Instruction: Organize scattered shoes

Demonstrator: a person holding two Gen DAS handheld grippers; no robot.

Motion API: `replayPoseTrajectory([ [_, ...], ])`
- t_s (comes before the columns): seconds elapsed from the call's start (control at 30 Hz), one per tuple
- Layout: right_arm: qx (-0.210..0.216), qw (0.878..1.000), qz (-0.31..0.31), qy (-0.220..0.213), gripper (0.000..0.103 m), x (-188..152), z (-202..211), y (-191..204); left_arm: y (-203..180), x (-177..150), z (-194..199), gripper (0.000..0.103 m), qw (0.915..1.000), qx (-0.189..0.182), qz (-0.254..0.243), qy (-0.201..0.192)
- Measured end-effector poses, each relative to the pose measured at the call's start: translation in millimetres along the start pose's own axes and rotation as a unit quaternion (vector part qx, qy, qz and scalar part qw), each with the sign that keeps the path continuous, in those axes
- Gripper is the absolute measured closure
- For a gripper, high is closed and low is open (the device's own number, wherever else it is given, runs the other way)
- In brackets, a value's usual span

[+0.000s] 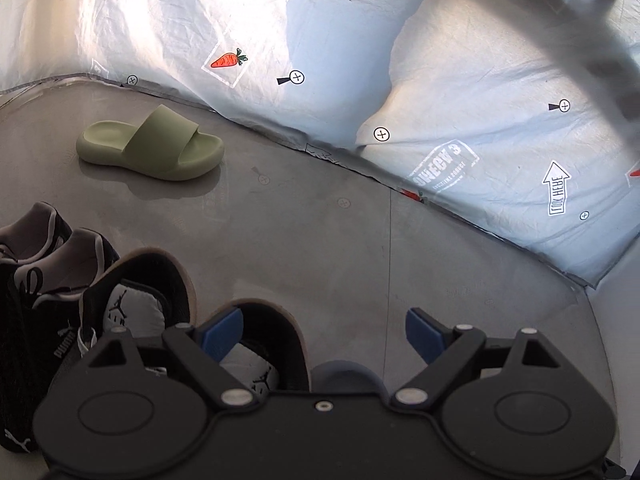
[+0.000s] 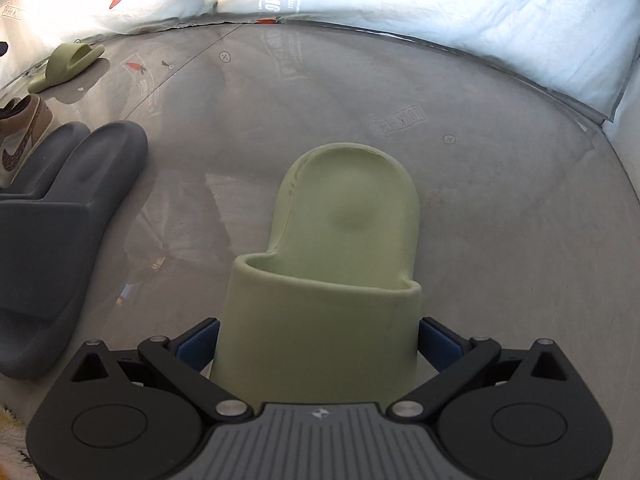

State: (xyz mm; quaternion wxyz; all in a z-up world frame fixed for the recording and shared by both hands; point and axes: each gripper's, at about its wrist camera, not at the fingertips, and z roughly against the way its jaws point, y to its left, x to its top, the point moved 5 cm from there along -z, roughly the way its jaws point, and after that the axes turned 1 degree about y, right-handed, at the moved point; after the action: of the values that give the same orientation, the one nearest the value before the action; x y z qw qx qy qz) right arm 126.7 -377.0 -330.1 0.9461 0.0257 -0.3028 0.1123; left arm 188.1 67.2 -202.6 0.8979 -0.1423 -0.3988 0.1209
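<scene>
A pale green slide (image 2: 344, 216) lies flat on the glossy grey floor (image 2: 500, 220), heel pointing away from me. My right gripper (image 2: 319, 344) is open, its blue pads (image 2: 200, 344) flanking the slide's strap close to both sides. The matching green slide (image 1: 150, 144) rests far off by the wall, also seen as the small green slide (image 2: 66, 65). My left gripper (image 1: 323, 334) hangs open and holds nothing; a black Jordan shoe (image 1: 268, 344) sits under its left finger.
A second black Jordan shoe (image 1: 140, 292) and black Puma shoes (image 1: 36, 288) stand in a row at the left. A pair of dark grey slides (image 2: 60, 216) and a brown sneaker (image 2: 24, 128) lie left of the green slide. A white printed sheet (image 1: 480, 80) lines the walls.
</scene>
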Motion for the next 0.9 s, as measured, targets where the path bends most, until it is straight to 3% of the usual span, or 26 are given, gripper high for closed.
replayPoseTrajectory([
  [0.23,0.003,1.0,0.011,0.017,0.0,-5.2,5.0,1.3,7.8,-17.7,16.8,0.014,0.9998,0.02,0.0,0.0],
  [0.37,-0.037,0.999,0.012,-0.005,0.0,5.8,19.9,13.3,29.1,-10.1,28.5,0.013,0.999,0.042,-0.001,-0.013],
  [0.47,-0.045,0.997,-0.038,-0.05,0.0,25.5,37.0,22.7,53.6,16.3,14.1,0.013,0.9989,0.044,-0.007,-0.015],
  [0.63,0.003,0.985,-0.136,-0.106,0.0,69.6,43.2,52.2,95.2,63.9,-14.4,0.013,0.9988,0.043,-0.02,-0.015],
  [0.77,0.038,0.975,-0.177,-0.126,0.0,119.1,33.7,89.2,128.5,101.9,-37.2,0.013,0.9986,0.042,-0.03,-0.015],
  [0.9,0.074,0.963,-0.216,-0.142,0.0,134.4,19.1,131.8,161.8,140.0,-60.0,0.012,0.9982,0.041,-0.04,-0.016],
])
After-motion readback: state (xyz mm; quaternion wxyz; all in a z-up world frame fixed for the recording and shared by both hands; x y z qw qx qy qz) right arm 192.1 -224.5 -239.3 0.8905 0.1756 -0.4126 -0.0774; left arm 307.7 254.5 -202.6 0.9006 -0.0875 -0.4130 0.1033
